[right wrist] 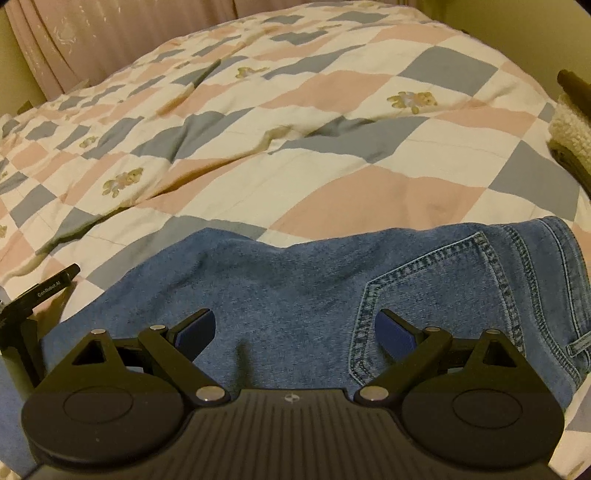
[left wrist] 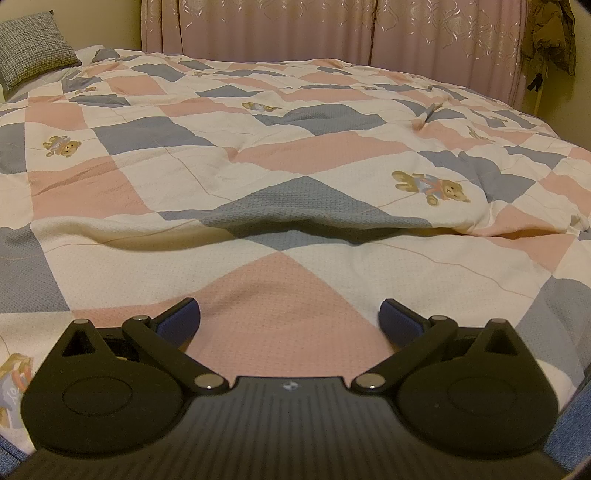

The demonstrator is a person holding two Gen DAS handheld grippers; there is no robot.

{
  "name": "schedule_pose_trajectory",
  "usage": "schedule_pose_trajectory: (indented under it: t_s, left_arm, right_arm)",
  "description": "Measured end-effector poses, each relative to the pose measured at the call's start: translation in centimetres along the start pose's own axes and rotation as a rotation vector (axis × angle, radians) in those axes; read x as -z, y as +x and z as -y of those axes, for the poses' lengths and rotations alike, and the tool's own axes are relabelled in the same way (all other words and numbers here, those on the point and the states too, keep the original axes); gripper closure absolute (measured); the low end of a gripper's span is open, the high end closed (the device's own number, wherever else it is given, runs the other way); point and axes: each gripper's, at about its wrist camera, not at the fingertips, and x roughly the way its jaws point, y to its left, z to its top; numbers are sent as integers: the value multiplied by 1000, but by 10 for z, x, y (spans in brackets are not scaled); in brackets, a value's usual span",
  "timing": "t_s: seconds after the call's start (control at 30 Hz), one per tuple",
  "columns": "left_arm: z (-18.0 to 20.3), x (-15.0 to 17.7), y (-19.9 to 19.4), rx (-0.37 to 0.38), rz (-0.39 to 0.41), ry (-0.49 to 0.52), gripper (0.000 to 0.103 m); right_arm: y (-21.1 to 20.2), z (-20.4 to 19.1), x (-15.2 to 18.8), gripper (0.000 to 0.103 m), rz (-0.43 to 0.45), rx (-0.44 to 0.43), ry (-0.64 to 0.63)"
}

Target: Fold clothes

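Observation:
Blue denim jeans (right wrist: 295, 288) lie flat on the patchwork quilt (right wrist: 332, 155), their back pocket (right wrist: 436, 295) and waistband at the right. My right gripper (right wrist: 295, 325) hovers open just over the denim, its blue pads on either side of the pocket's left edge, nothing between them. My left gripper (left wrist: 290, 314) is open too, above a pink diamond of the quilt (left wrist: 258, 177) with only bedding in front of it. A strip of blue denim (left wrist: 576, 424) shows at the lower right edge of the left wrist view. The left gripper's black side (right wrist: 33, 295) pokes in at the right view's left edge.
Pink curtains (left wrist: 332, 29) hang behind the bed. A grey pillow (left wrist: 33, 48) lies at the far left corner and a dark jacket (left wrist: 550, 37) hangs at the right. A cream knitted item (right wrist: 572, 125) sits at the quilt's right edge. A raised fold (left wrist: 295, 221) crosses the quilt.

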Motion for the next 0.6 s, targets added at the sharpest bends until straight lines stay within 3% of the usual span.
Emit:
schedule_pose_trajectory:
  t_s: [0.6]
  left_arm:
    - [0, 0, 0, 1, 0, 0, 0]
  right_arm:
    - [-2, -30, 12, 7, 6, 20, -64]
